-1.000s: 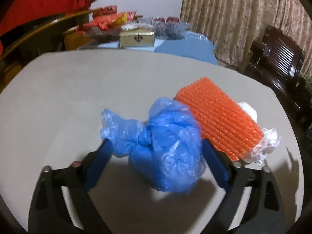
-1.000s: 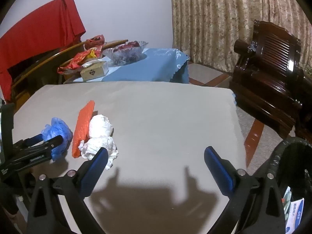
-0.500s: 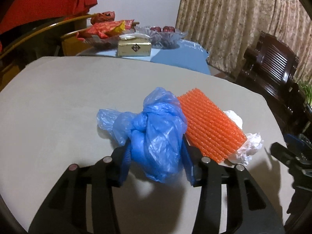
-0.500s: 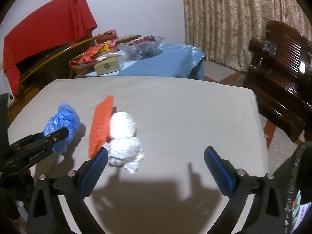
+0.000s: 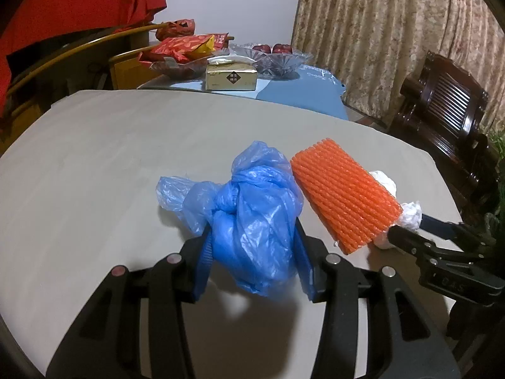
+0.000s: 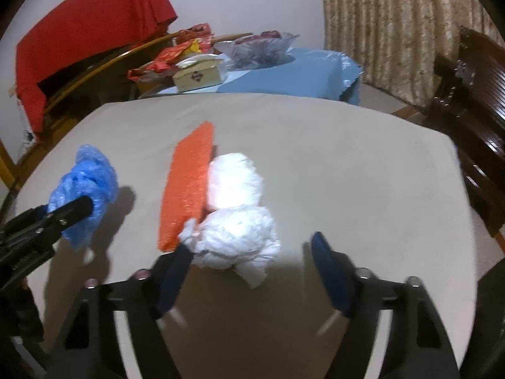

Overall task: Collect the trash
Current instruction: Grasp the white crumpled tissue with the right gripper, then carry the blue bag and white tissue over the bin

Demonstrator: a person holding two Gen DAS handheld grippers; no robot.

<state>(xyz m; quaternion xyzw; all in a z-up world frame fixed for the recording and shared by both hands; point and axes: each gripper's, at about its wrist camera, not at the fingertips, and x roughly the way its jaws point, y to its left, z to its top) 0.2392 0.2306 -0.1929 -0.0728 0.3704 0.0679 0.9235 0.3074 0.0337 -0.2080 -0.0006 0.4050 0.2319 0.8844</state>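
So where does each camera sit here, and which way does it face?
Left wrist: on the left claw, looking forward and down over the table; its fingers clamp the blue bag.
Right wrist: on the right claw, angled down; jaws have just been closing around the white wad, right pad apart.
Shared: bag, orange net, wad, and each sees the other claw.

Dim indoor light falls from above, casting dark shadows on the desk (image 6: pixel 347 164). Fisheye corners go black; the right wrist view is motion-blurred.
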